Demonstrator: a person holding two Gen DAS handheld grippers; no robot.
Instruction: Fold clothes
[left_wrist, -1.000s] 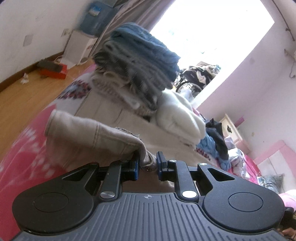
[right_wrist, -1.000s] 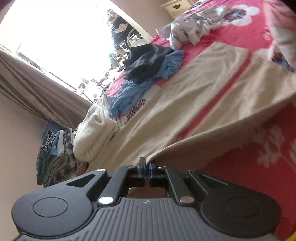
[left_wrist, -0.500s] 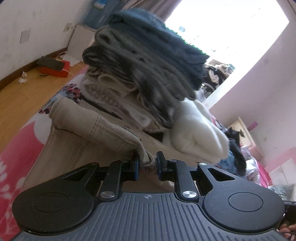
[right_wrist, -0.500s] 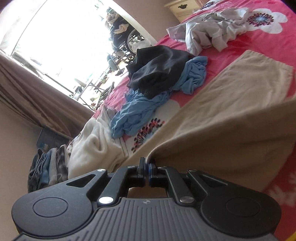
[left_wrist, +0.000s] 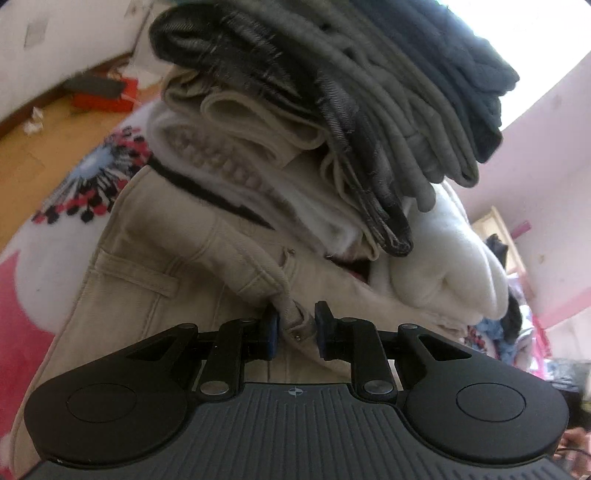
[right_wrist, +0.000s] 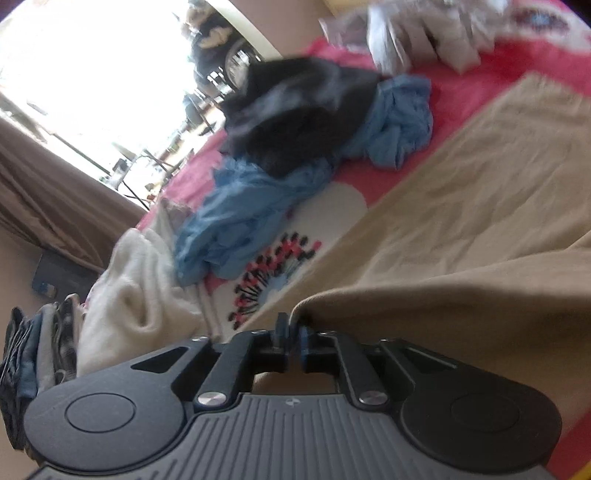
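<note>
Left wrist: beige trousers folded, waistband corner between opening tool.

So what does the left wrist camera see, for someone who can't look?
The left gripper is opening around a bunched edge of the beige cotton trousers on the pink floral bedspread. A tall stack of folded grey and cream clothes looms just behind.

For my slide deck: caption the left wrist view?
Left claw opening around beige trousers' waistband beside stacked folded clothes.
</note>
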